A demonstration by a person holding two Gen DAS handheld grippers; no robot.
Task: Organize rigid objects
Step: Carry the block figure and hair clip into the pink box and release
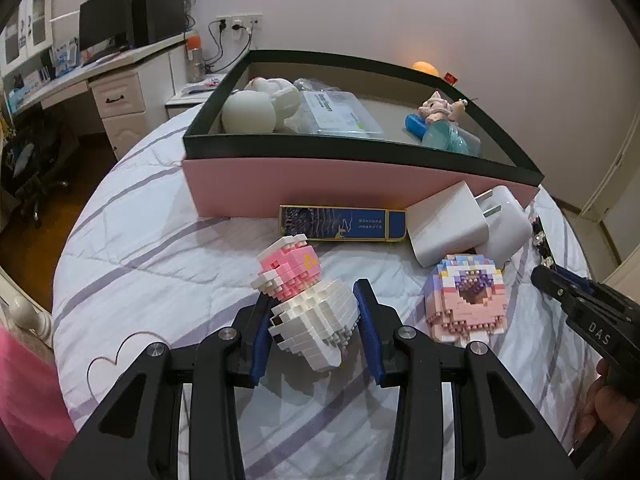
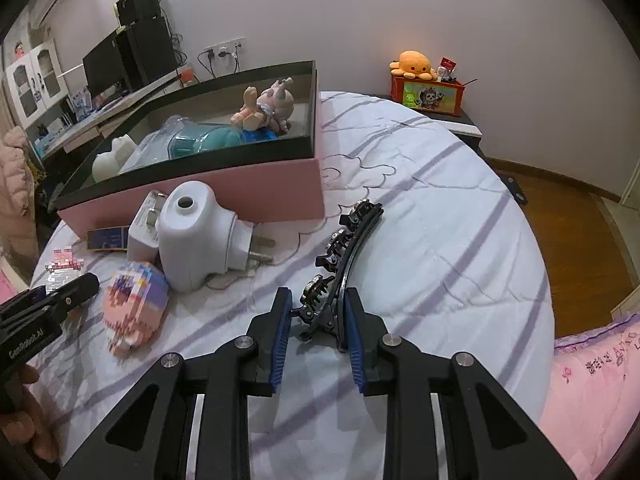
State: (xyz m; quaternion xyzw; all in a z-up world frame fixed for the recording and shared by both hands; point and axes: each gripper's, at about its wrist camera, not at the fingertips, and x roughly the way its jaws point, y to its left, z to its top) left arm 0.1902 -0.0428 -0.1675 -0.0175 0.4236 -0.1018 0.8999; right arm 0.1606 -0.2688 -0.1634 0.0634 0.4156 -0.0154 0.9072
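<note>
My left gripper [image 1: 314, 300] is shut on a pink-and-white brick figure [image 1: 308, 304], its blue pads against the white lower part. My right gripper [image 2: 318, 304] is shut on the near end of a black hair clip [image 2: 340, 264] with jewelled claws, which lies on the bed. A pink box with a black rim [image 1: 360, 176] [image 2: 240, 188] stands behind, holding toys. A pastel brick donut [image 1: 466, 296] [image 2: 134, 304], white plug adapters [image 1: 460, 220] [image 2: 196, 232] and a blue lighter case [image 1: 340, 222] [image 2: 106, 238] lie in front of the box.
The bed has a white quilt with purple stripes [image 2: 440, 240]. A desk with a monitor [image 1: 104, 28] stands at far left. A nightstand with an orange plush [image 2: 414, 64] is at the back right. A pink pillow [image 2: 592, 392] lies at right.
</note>
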